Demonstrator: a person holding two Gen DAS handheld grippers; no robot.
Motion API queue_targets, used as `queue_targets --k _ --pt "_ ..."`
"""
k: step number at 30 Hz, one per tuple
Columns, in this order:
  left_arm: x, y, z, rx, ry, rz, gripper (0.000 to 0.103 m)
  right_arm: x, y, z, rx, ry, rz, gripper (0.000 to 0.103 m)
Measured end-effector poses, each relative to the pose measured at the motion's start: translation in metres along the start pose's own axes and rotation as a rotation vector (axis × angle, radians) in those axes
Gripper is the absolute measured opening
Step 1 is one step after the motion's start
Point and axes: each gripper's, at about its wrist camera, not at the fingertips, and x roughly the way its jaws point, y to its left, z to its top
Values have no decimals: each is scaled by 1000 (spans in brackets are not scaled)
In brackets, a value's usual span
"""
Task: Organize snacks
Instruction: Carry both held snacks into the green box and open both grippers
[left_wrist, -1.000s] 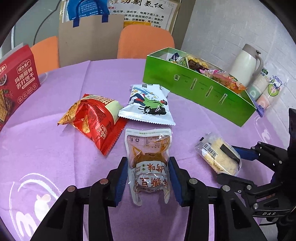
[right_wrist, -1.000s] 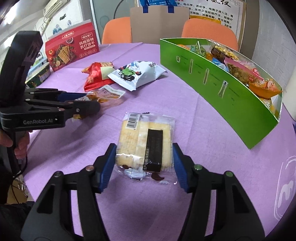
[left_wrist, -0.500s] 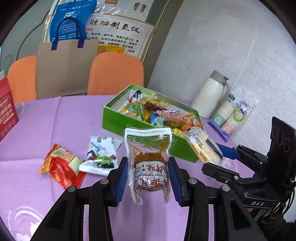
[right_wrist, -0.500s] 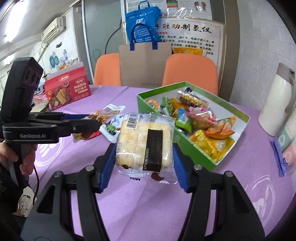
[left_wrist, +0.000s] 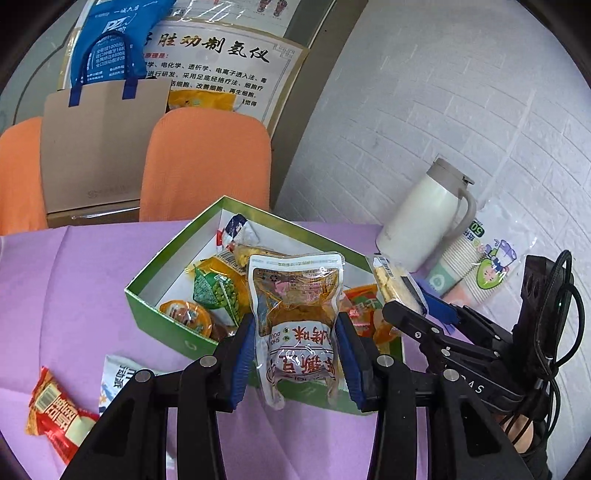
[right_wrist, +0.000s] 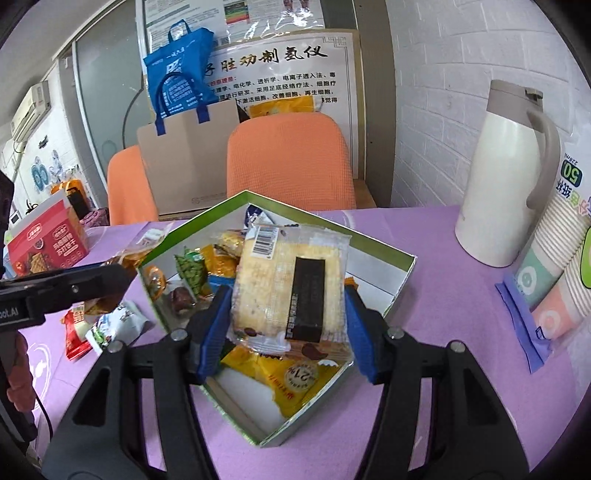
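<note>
Left gripper (left_wrist: 295, 354): blue pads clamped on both sides of a clear pouch of brown snack (left_wrist: 297, 317), held upright in the air over the near wall of the green box (left_wrist: 166, 310). Right gripper (right_wrist: 286, 317): pads pressed on a wrapped cracker cake with a black label (right_wrist: 288, 291), held above the box interior (right_wrist: 402, 273). Seen from the left wrist, the same cake (left_wrist: 393, 284) in the right gripper's fingers (left_wrist: 436, 310), just beside the pouch, both over the box.

Below and around: box already crowded with small packets, a green pea packet (left_wrist: 214, 291) and a yellow packet (right_wrist: 291, 373) among them; white floor bare along the far right wall and the near corner. Box rim raised on all 4 sides.

On the purple tablecloth (left_wrist: 66, 295), left of the box: a red packet (left_wrist: 55, 410) and a white packet (left_wrist: 118, 376), apart from the box. Right of the box: a white thermos jug (right_wrist: 506, 177) and a sleeve of paper cups (right_wrist: 557, 266), near the wall. Behind the table: 2 orange chairs (right_wrist: 291, 162) and a brown paper bag (left_wrist: 96, 147). Red biscuit carton (right_wrist: 48, 240) at the far left edge.

Open cloth between box and jug.
</note>
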Motion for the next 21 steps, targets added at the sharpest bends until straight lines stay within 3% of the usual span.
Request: queue_targets --k 6,8,10,16,21 --pt "34 2 2 8 50 21 50 32 -2 1 -51 58 -11 65" --pt "37 6 -2 -6 56 28 71 29 4 -6 -110 28 -43 78" --pt "34 11 -7 -23 28 45 83 22 5 -14 -138 -12 -44 92" --pt "23 16 -12 -42 18 89 85 17 -4 -24 -82 -7 -41 93" --pt "6 10 -11 -29 -2 103 85 -6 4 -16 -77 -69 -39 93"
